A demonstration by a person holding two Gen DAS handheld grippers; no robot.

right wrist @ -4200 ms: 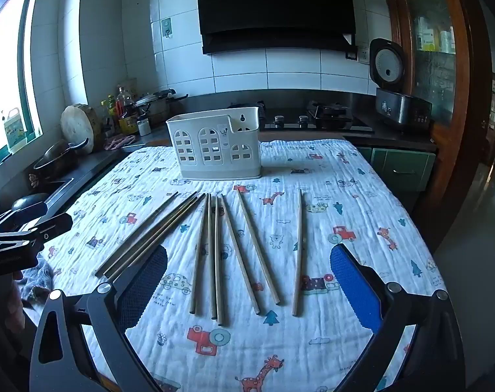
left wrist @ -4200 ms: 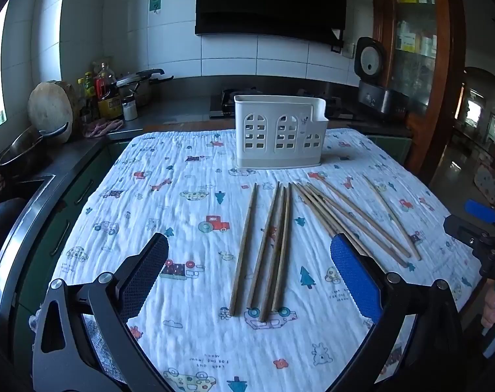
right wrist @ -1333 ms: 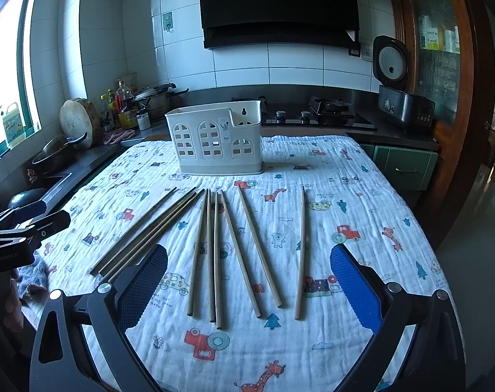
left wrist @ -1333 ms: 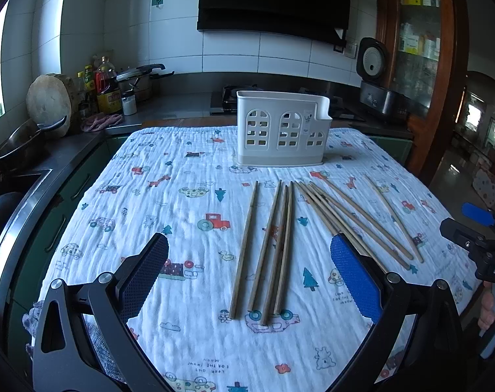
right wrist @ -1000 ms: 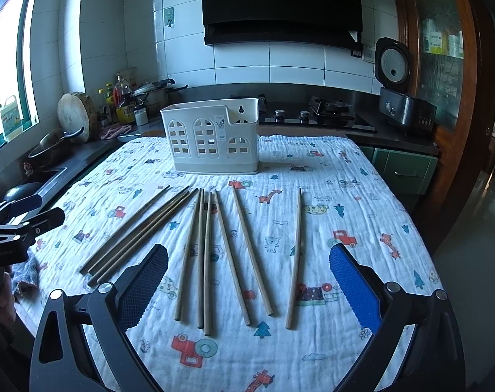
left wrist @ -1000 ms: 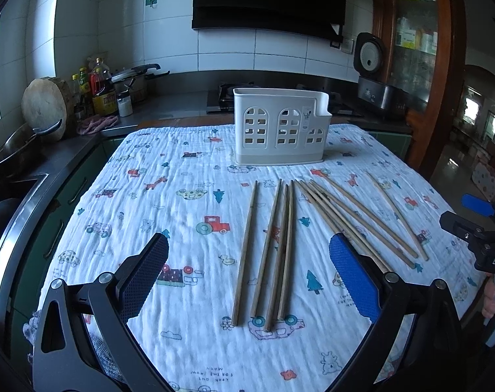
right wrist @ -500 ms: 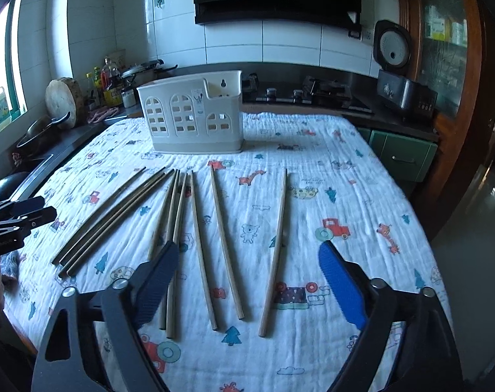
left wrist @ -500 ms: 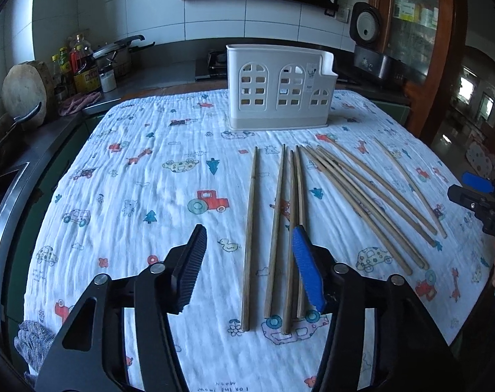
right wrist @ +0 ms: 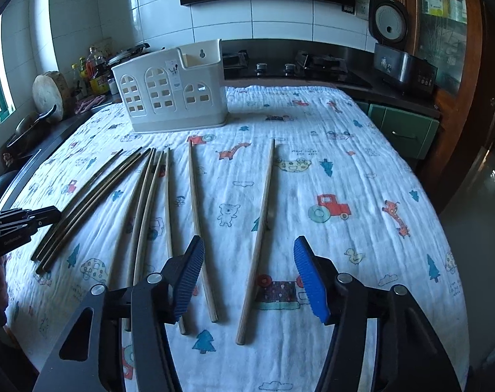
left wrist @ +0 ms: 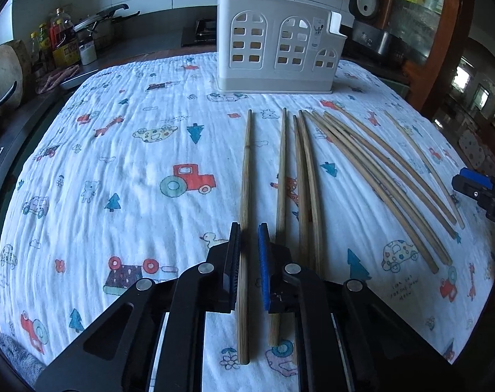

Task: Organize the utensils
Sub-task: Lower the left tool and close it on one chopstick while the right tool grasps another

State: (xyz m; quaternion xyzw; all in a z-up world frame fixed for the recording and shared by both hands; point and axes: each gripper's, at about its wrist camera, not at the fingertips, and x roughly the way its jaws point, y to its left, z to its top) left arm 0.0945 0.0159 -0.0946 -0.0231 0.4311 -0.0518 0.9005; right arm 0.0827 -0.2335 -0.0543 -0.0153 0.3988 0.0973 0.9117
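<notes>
Closing in: you bring both hand-held grippers low over a table of long wooden chopsticks [left wrist: 362, 163] in a tiled kitchen.
Left gripper [left wrist: 249, 228]: its jaws have just been closing and now stand at a narrow slot, with the leftmost chopstick [left wrist: 246, 170] running through it. The left pad lies against the wood; whether the right pad presses on it you cannot tell from here.
Leftmost chopstick: flat on the cloth, its far tip pointing at the holder, its near end showing below the pads.
Right gripper [right wrist: 249, 241]: its jaws have just been closing and stand about half wide. The rightmost chopstick [right wrist: 264, 196] lies between the blue ribbed pads [right wrist: 313, 281], touching neither.
Neighbouring chopstick [right wrist: 195, 202]: just beside your right gripper's left pad, on its inner side.
Remaining chopsticks: fanned side by side across the cloth between your two grippers, all lying flat.
White plastic utensil holder with arched cut-outs [left wrist: 277, 49]: upright at the far edge of the cloth, beyond the chopstick tips, apart from them.
Cartoon-printed white cotton cloth [left wrist: 116, 163]: spread over the whole table.
Backdrop: a black rice cooker [right wrist: 388, 19], a gas hob [right wrist: 280, 65] and a round wooden chopping block [right wrist: 48, 93] along the dark counter.
</notes>
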